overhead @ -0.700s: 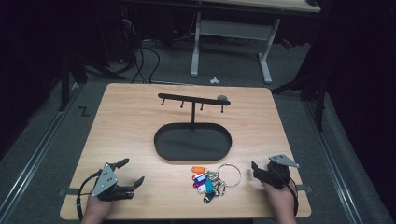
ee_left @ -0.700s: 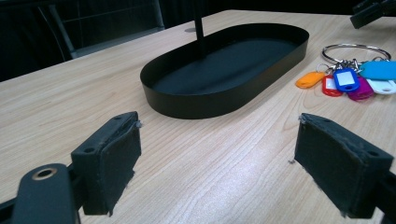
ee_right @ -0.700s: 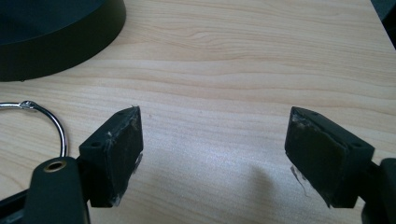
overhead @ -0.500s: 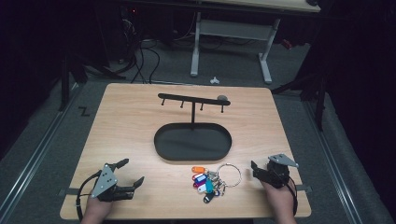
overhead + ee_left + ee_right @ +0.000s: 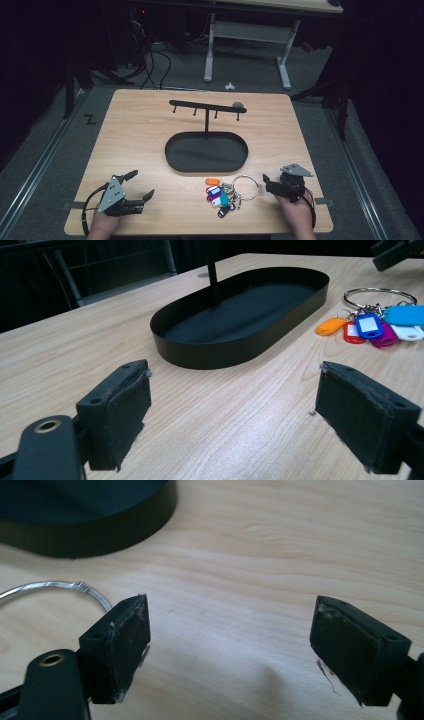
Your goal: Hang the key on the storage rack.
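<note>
On the worktop, nothing has shifted: both the left hand-held gripper and the right hand-held gripper stay spread apart, the key ring untouched.

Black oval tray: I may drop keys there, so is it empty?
Empty. The black oval tray shows a bare floor, only the stand's post rising from it.

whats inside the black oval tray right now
Nothing loose lies in the black oval tray; the stand's post rises from it. The key tags lie on the table outside it. The near wall hides a strip of floor.
</note>
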Demonstrator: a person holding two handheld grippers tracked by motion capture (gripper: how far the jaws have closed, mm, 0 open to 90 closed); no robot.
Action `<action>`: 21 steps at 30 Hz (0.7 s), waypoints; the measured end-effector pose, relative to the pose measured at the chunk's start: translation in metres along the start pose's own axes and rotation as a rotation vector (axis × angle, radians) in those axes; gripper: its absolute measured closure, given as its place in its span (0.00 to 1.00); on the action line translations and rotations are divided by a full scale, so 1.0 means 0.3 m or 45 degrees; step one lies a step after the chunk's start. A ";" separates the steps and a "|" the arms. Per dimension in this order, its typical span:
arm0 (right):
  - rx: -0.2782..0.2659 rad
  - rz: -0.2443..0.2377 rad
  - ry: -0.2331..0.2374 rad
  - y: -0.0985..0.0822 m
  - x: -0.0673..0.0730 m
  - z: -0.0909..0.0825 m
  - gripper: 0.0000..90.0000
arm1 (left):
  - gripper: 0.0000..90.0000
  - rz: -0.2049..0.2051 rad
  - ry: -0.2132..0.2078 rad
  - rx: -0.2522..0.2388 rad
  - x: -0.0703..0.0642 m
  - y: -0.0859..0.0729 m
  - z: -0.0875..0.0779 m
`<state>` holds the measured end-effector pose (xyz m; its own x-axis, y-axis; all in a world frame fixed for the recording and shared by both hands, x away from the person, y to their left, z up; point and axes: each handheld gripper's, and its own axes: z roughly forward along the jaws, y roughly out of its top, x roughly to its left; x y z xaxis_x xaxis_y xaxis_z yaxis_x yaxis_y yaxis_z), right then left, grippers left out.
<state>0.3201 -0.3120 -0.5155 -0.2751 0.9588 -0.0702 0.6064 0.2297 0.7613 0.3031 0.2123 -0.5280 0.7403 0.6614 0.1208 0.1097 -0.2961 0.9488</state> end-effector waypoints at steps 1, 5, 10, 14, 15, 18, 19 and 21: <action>0.010 -0.020 0.012 0.003 0.010 0.000 0.19 | 0.17 0.000 0.000 0.000 0.000 0.000 0.000; 0.009 -0.080 0.061 0.018 0.046 -0.010 0.20 | 0.17 -0.002 -0.003 0.001 0.001 0.000 0.000; -0.006 -0.132 0.125 0.029 0.089 -0.014 0.19 | 0.17 -0.005 -0.006 -0.002 0.002 0.000 0.000; 0.002 -0.125 0.141 0.037 0.111 -0.005 0.18 | 0.17 -0.004 -0.008 -0.002 0.002 0.000 -0.001; 0.007 -0.131 0.147 0.041 0.116 -0.002 0.18 | 0.17 -0.002 -0.008 -0.002 0.002 0.000 -0.001; 0.024 -0.150 0.165 0.048 0.129 -0.002 0.20 | 0.17 -0.002 -0.005 -0.009 0.000 -0.001 -0.003; 0.024 -0.150 0.165 0.048 0.129 -0.002 0.20 | 0.17 -0.002 -0.005 -0.009 0.000 -0.001 -0.003; 0.034 -0.161 0.192 0.052 0.135 -0.002 0.23 | 0.17 0.006 -0.001 -0.013 -0.002 -0.002 -0.005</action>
<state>0.3179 -0.2697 -0.5060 -0.4576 0.8868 -0.0650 0.5791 0.3527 0.7350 0.3016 0.2132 -0.5281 0.7415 0.6593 0.1247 0.0998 -0.2921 0.9512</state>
